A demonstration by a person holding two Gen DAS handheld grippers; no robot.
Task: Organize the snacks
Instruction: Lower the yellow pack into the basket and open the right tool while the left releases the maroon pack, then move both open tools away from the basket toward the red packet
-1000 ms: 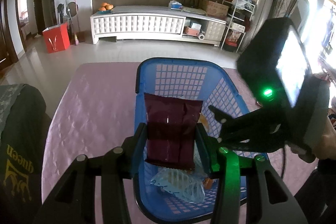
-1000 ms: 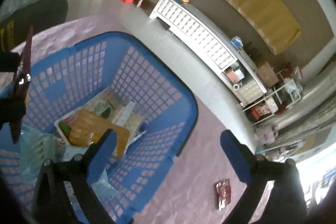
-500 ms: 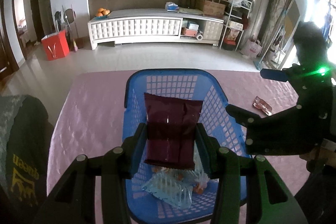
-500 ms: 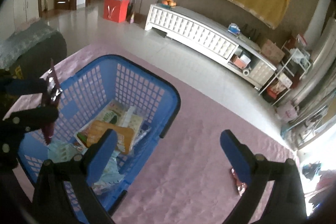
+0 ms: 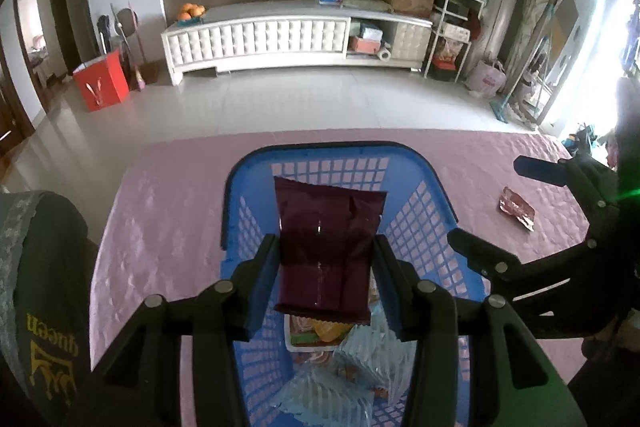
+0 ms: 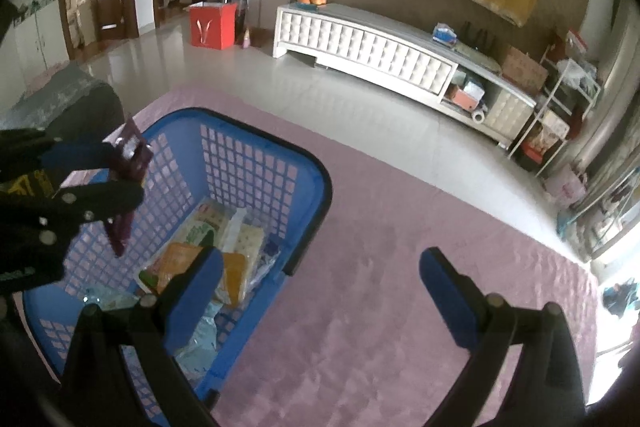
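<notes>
A dark maroon snack packet [image 5: 326, 247] hangs upright over the blue basket [image 5: 340, 147], and my left gripper [image 5: 324, 241] is shut on its lower half. In the right wrist view the same packet [image 6: 128, 163] shows edge-on in the left gripper [image 6: 116, 173], above the left side of the basket [image 6: 256, 131]. Several snack packets [image 6: 200, 243] and a clear bluish bag [image 5: 352, 367] lie in the basket. My right gripper [image 6: 320, 263] stands open and empty over the pink tablecloth [image 6: 380, 267], just right of the basket. A small red packet [image 5: 516, 213] lies on the cloth at right.
A dark cushion with yellow lettering [image 5: 40, 307] sits at the table's left edge. Beyond the table's far edge is bare tiled floor, with a white cabinet [image 5: 280, 35] and a red box [image 5: 102, 83] against the wall.
The right gripper has drawn away to the right of the basket and rolled level. The left gripper, still holding the maroon packet, has pulled back a little, so more of the table shows.
</notes>
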